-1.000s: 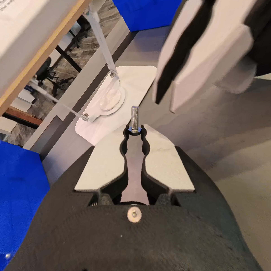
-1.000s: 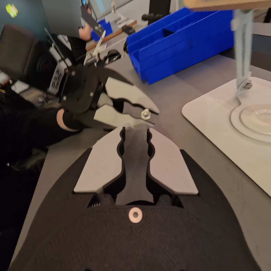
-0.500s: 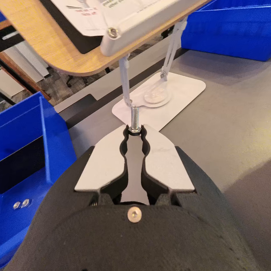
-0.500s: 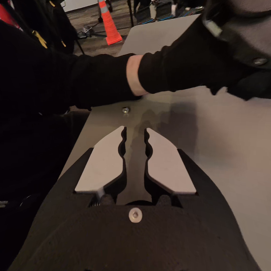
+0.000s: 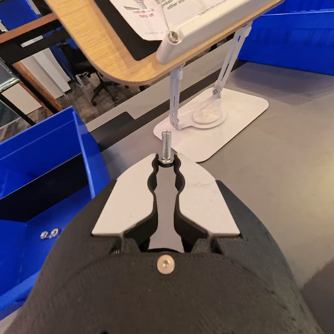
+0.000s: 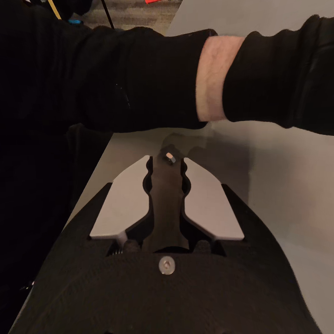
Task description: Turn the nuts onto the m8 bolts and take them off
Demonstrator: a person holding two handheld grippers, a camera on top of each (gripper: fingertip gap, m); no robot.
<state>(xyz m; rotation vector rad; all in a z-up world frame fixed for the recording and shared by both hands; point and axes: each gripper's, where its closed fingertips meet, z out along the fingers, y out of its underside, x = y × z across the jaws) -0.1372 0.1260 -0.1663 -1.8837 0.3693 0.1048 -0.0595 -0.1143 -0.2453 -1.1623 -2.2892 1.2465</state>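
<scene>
Your left gripper (image 5: 166, 156) is clamped on the hex head of a silver bolt (image 5: 166, 145), its threaded shaft standing upright, a blue bin (image 5: 45, 153) to its left and a white stand base (image 5: 226, 126) beyond. Your right gripper (image 6: 167, 159) stands apart, a small nut (image 6: 170, 159) lying on the grey table (image 6: 271, 171) between its tips, touched by neither, under your black sleeve (image 6: 108, 77).

The left gripper (image 5: 166, 159) clamps a bolt (image 5: 166, 144) by its head, shank upright, above the bench (image 5: 271, 180). A stand (image 5: 213, 133) sits behind it, a bin (image 5: 45, 162) to its left holding two nuts (image 5: 49, 234). In the right wrist view a nut (image 6: 170, 158) lies on the bench between the spread fingers (image 6: 198, 180), a sleeved arm (image 6: 126, 81) crossing behind.
</scene>
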